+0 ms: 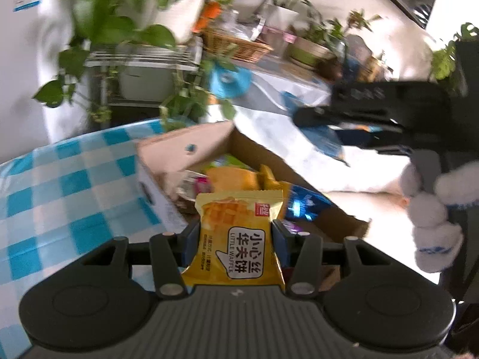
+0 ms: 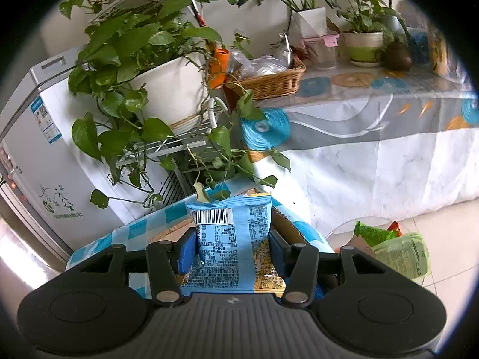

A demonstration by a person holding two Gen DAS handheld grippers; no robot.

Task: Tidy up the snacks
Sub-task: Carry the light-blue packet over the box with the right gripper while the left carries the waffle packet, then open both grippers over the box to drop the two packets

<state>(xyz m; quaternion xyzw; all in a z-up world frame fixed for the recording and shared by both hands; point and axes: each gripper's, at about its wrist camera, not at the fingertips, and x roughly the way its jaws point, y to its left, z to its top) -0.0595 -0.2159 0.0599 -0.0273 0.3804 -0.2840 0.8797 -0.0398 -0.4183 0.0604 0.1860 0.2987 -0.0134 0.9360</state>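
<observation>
Only left view shows cardboard box (image 1: 167, 155); right, blue packet (image 2: 230, 239)

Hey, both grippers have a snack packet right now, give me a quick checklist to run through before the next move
1. Left gripper shut on the yellow waffle packet: ok.
2. Right gripper shut on the blue packet: ok.
3. Cardboard box open, snacks already inside: ok.
4. Free room in the box for more: cannot tell, left view is blurred.
5. The two grippers apart from each other: ok in the left view.
6. Green packets on the clear round surface, sorted or waiting: cannot tell.
</observation>
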